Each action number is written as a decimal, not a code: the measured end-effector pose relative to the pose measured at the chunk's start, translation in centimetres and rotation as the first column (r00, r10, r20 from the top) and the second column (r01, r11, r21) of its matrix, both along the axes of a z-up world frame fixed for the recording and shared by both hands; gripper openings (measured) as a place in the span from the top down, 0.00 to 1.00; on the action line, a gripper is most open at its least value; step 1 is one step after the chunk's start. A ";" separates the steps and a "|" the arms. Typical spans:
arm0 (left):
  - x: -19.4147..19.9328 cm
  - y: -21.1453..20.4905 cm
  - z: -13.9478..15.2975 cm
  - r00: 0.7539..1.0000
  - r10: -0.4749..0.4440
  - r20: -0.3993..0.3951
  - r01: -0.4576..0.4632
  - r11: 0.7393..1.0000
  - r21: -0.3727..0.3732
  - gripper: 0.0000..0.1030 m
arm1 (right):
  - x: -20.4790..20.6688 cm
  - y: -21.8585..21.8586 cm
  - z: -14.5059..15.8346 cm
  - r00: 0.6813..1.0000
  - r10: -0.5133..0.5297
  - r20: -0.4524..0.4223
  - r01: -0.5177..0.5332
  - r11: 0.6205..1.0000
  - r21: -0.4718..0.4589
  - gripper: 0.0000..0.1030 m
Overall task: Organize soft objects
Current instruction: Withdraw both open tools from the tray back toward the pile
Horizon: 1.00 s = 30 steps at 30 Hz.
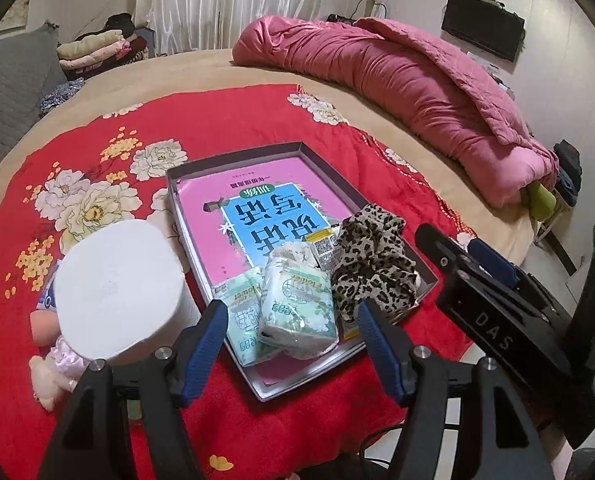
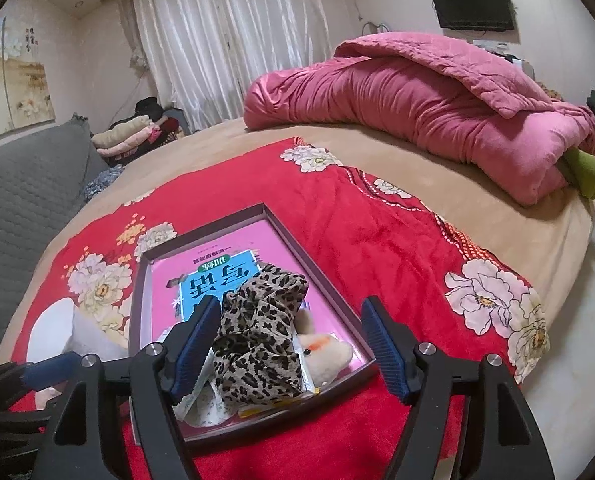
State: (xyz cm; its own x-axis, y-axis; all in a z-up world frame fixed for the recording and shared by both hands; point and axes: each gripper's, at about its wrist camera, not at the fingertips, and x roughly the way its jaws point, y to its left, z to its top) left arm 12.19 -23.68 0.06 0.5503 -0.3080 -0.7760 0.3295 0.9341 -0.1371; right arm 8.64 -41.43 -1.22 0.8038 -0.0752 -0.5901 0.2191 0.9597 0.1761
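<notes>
Both grippers are held with jaws wide and nothing clamped: the left gripper (image 1: 291, 344) over two tissue packs (image 1: 293, 312), the right gripper (image 2: 293, 344) around a leopard scrunchie (image 2: 257, 336) without pressing it. These soft things lie in a shallow tray (image 1: 293, 146) on a pink book (image 1: 257, 204). A paper roll (image 1: 117, 288) stands beside the tray on the red blanket (image 1: 257, 120).

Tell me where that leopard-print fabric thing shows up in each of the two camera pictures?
Left wrist view: the leopard-print scrunchie lies right of centre, in the tray's near right corner, beside the tissue packs.
Right wrist view: it sits low and centre, between the open fingers of the right gripper, nearer the left one.
Shared landmark: the pink book under it in the tray.
</notes>
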 end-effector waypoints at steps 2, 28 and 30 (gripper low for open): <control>-0.3 0.2 0.4 1.000 0.003 0.008 -0.003 1.000 -0.004 0.35 | -0.1 0.0 0.1 1.000 -0.008 0.002 0.008 1.000 -0.001 0.28; -2.6 20.9 6.4 0.907 0.408 0.102 -0.395 0.910 -0.131 0.34 | -3.4 13.2 7.4 0.942 0.305 0.138 -0.294 0.951 -0.095 0.27; -2.6 23.2 5.8 0.888 0.452 0.087 -0.440 0.889 -0.129 0.34 | -3.9 15.5 7.8 0.921 0.365 0.138 -0.351 0.930 -0.113 0.27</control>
State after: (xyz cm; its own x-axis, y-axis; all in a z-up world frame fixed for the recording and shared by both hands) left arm 9.54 -0.46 5.85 0.7290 -0.0837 -0.6793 -0.1003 0.9687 -0.2270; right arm 4.74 -25.98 6.56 0.8665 0.1903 -0.4616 -0.1649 0.9817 0.0951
